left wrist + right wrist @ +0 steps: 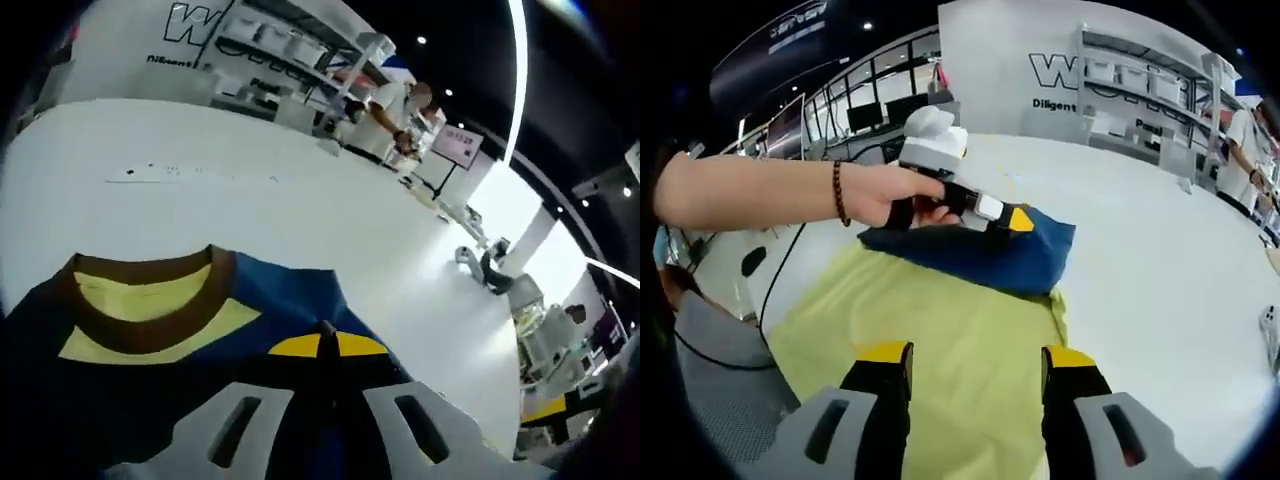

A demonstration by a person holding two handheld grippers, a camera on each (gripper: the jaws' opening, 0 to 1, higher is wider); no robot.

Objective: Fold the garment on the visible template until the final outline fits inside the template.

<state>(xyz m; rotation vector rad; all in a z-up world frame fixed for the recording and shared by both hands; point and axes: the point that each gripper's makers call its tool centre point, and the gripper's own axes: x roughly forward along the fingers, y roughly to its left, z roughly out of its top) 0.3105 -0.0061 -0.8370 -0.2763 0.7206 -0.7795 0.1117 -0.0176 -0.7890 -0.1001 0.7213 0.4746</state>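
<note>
**Navy jersey bunched at the far end of the yellow template**

Navy-blue fabric with a brown collar and yellow yoke is filling the lower part of the left gripper view: the garment [150, 340] is lying on the white table [300, 210], and the left gripper [328, 345] is sitting with its yellow tips pressed together on a ridge of that cloth, so it is clamping the fabric. In the right gripper view the same tool is coming in from the left, held in a person's hand [895, 195] with a beaded bracelet [838, 192], and it is resting on the navy mass.

The right gripper [975, 370] is hovering with its jaws spread wide and nothing between them, over the yellow-green template [930, 330].

Only the right gripper view is showing the template, and how the garment is heaped at its far end, spilling a little past the far edge onto the table. Only the left gripper view is showing the collar and the pinch itself.

Judging the risks: the left pinch looks shallow, so a pull could slip a layer loose and undo a fold. Dragging the heap could also wrinkle or shift the thin template. With the right tool idle, nothing is pinning the other side, so the outline may end up overhanging.
</note>
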